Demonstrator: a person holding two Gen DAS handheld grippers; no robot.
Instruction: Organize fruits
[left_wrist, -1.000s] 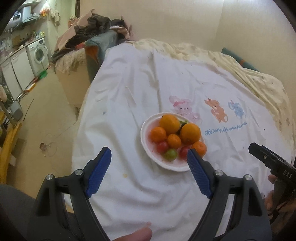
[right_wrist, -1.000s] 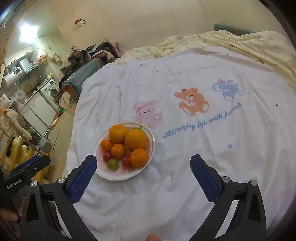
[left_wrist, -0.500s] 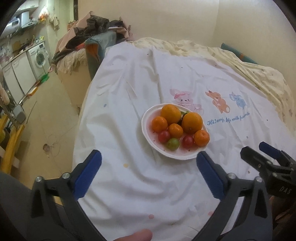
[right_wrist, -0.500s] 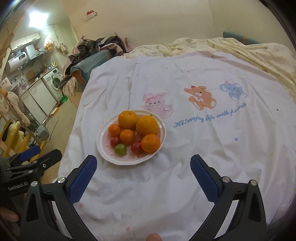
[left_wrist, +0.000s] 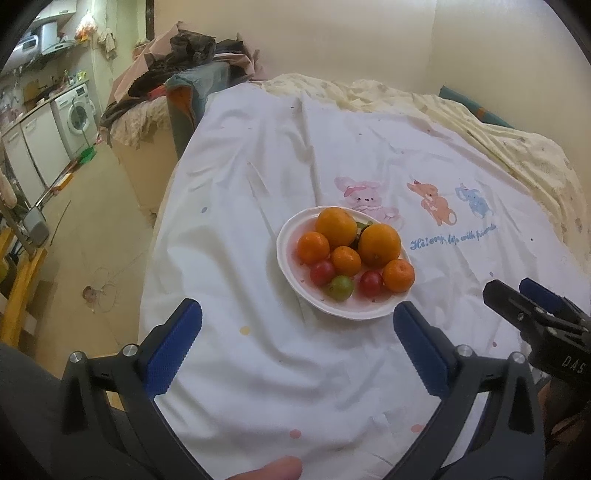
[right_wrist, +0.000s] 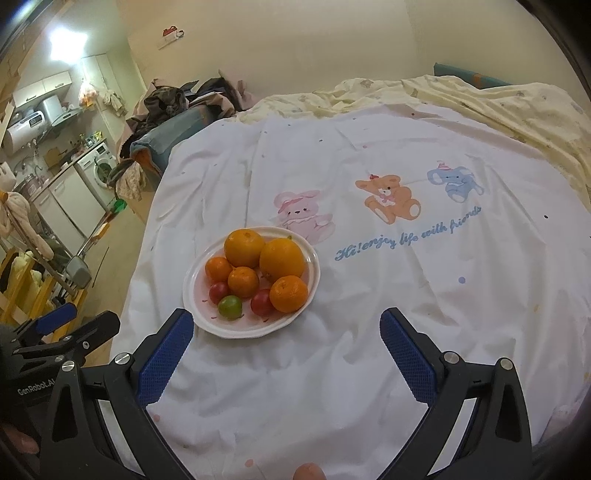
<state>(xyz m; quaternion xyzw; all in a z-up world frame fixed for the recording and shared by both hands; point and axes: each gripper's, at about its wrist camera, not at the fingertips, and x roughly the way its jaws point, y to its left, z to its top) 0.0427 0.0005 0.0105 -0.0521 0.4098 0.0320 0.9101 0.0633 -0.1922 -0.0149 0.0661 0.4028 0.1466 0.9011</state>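
A white plate (left_wrist: 291, 230) (right_wrist: 192, 295) sits on the white cartoon-print sheet (left_wrist: 258, 369), left of its middle. On it lie two big oranges (left_wrist: 336, 226) (right_wrist: 282, 259), three small mandarins (left_wrist: 313, 247) (right_wrist: 289, 294), two red cherry tomatoes (left_wrist: 322, 272) (right_wrist: 262, 302) and one green one (left_wrist: 340, 287) (right_wrist: 229, 306). My left gripper (left_wrist: 295, 314) hovers open just short of the plate's near rim, nothing between its blue pads. My right gripper (right_wrist: 286, 321) is open and empty too, its left finger close to the plate's near edge. Each gripper shows at the edge of the other's view.
The sheet covers a bed with a cream blanket (right_wrist: 480, 99) bunched along the far side. The bed's left edge drops to the floor (left_wrist: 92, 240). A pile of clothes (left_wrist: 177, 62) lies beyond the far left corner. A washing machine (left_wrist: 75, 110) stands far left.
My left gripper's jaws have spread wider. The right gripper has shifted left toward the plate, so the plate sits nearer the middle of its view and the gripper shows more in the left view.
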